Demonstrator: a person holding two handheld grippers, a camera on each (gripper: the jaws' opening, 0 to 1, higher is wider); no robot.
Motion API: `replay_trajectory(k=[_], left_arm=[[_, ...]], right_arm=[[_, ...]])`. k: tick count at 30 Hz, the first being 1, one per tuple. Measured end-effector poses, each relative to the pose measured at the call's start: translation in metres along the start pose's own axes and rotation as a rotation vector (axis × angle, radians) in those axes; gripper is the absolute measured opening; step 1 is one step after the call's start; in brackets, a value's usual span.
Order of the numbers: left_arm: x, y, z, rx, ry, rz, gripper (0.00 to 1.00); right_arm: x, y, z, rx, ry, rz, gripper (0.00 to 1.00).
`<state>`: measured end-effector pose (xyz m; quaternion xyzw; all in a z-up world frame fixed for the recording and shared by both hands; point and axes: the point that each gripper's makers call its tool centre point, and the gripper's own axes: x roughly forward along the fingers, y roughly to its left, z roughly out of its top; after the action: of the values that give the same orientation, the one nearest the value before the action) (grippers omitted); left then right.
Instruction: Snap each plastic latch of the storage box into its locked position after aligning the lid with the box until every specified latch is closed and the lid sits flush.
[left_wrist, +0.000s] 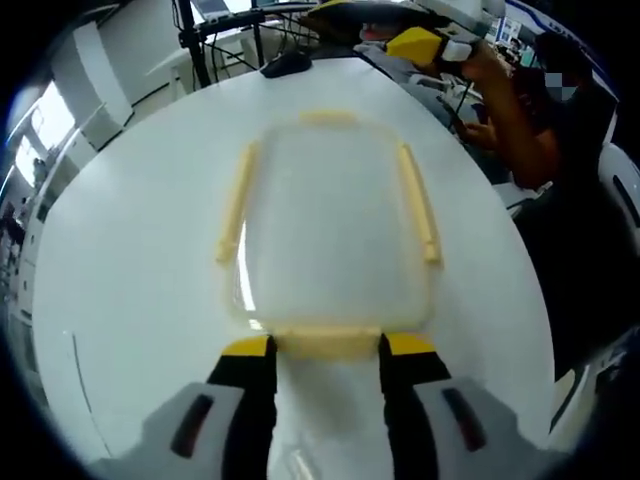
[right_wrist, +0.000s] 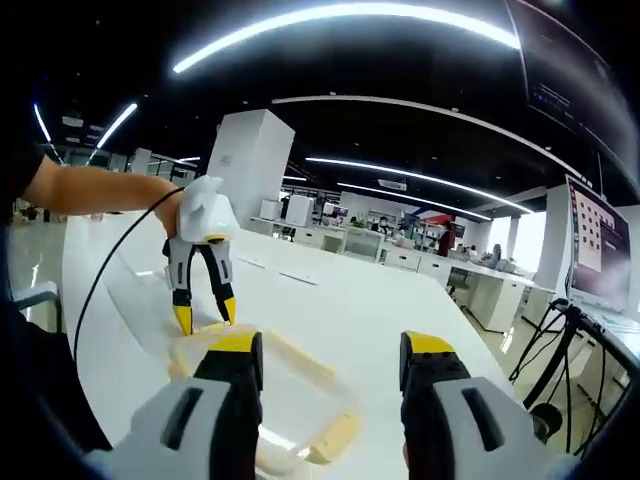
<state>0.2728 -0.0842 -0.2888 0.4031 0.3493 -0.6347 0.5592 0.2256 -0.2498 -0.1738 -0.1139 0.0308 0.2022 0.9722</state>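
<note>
While lying flat on the white surface (left_wrist: 130, 300), sits directly ahead of the left gripper (left_wrist: 327, 346): a clear rectangular plastic storage box (left_wrist: 330, 235) with its translucent lid on and pale yellow latches on all four sides. Near-end yellow latch (left_wrist: 327, 342) sits right between the two yellow-tipped black jaws, each tip just beside or touching one of its ends; cannot tell whether truly clamped on it. Long side latches (left_wrist: 420, 205) run along the box to either side, beyond the jaw tips, angled slightly outward from the lid. Far-end latch lies well ahead of the jaws.

Seen from the right gripper view, spread apart and holding nothing: the right gripper (right_wrist: 333, 345), its jaws hanging above the box, with one corner of the box below and between them. Ahead and to the left of those jaws, pointing down onto the far end of the box: the left gripper, held by a person's hand (right_wrist: 172, 212), a black cable trailing from it. Beyond the box at the far edge of the surface, a dark computer mouse (left_wrist: 285, 64).
</note>
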Motion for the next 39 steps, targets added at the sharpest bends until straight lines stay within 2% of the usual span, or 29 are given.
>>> replay_trajectory(k=[10, 18, 21, 24, 30, 35, 39], left_arm=[[0.001, -0.003, -0.001, -0.009, 0.018, 0.013, 0.39], [0.003, -0.005, -0.002, -0.017, 0.067, 0.018, 0.38], [0.003, -0.006, -0.003, -0.012, 0.075, 0.017, 0.38], [0.003, -0.005, -0.002, -0.004, 0.069, 0.013, 0.38], [0.003, -0.005, -0.002, -0.005, 0.046, 0.011, 0.38], [0.003, -0.003, -0.002, -0.007, 0.053, 0.011, 0.38], [0.003, -0.005, -0.002, -0.008, 0.075, 0.014, 0.38]], right_arm=[[0.001, -0.003, -0.006, -0.008, 0.021, -0.014, 0.53], [0.005, -0.002, -0.015, -0.018, 0.046, -0.015, 0.53], [0.004, -0.005, -0.017, -0.013, 0.046, -0.011, 0.5], [0.003, -0.007, -0.017, -0.006, 0.05, -0.005, 0.47], [0.001, -0.01, -0.02, -0.015, 0.062, 0.001, 0.47], [-0.002, -0.015, -0.025, -0.006, 0.053, 0.048, 0.47], [-0.001, -0.022, -0.042, -0.037, 0.115, 0.091, 0.47]])
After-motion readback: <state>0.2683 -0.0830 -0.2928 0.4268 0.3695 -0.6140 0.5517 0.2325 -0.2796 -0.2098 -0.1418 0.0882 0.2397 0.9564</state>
